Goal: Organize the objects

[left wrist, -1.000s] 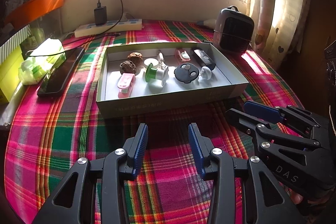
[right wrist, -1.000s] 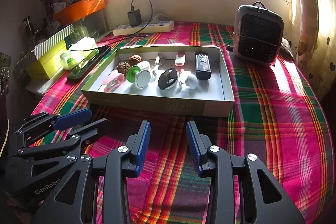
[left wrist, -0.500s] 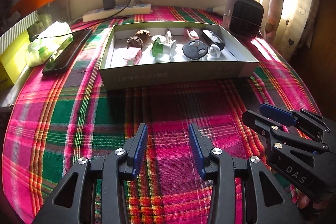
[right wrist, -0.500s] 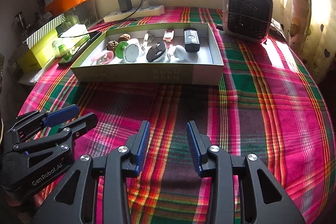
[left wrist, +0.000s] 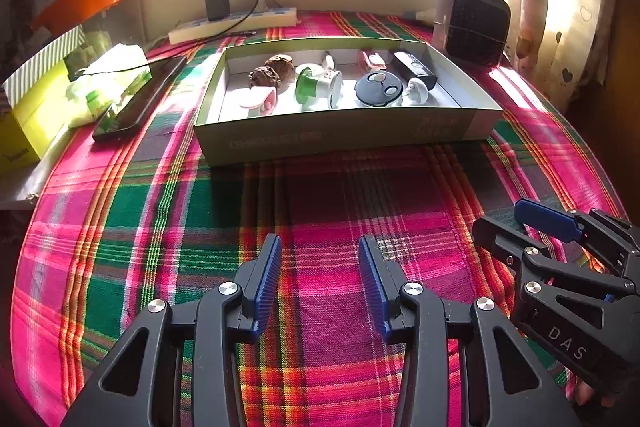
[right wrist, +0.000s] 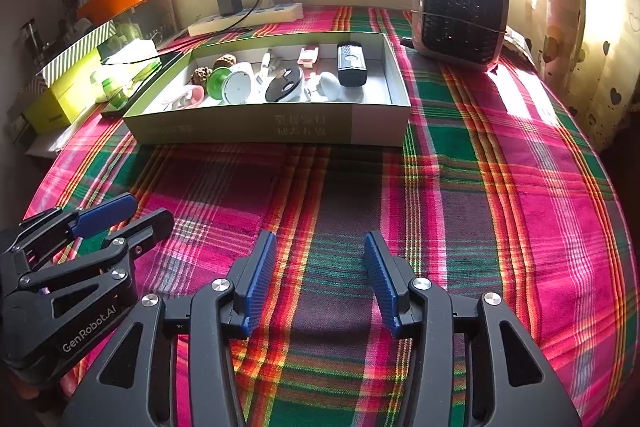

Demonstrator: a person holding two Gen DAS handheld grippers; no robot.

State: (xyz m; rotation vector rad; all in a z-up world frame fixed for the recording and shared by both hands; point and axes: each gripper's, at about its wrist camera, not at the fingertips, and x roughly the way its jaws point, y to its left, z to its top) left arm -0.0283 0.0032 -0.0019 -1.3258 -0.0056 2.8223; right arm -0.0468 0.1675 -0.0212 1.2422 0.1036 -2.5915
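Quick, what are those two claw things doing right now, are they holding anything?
Left gripper: open, holding nothing, above the plaid cloth.
Right gripper: open, holding nothing, above the same cloth.

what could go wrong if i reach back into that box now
1. Items in the box sit packed together: grabbing the green spool may knock the walnuts or black disc.
2. The light cardboard box may slide on the plaid cloth if bumped.
3. Both open grippers, left gripper and right gripper, are close together and could collide.
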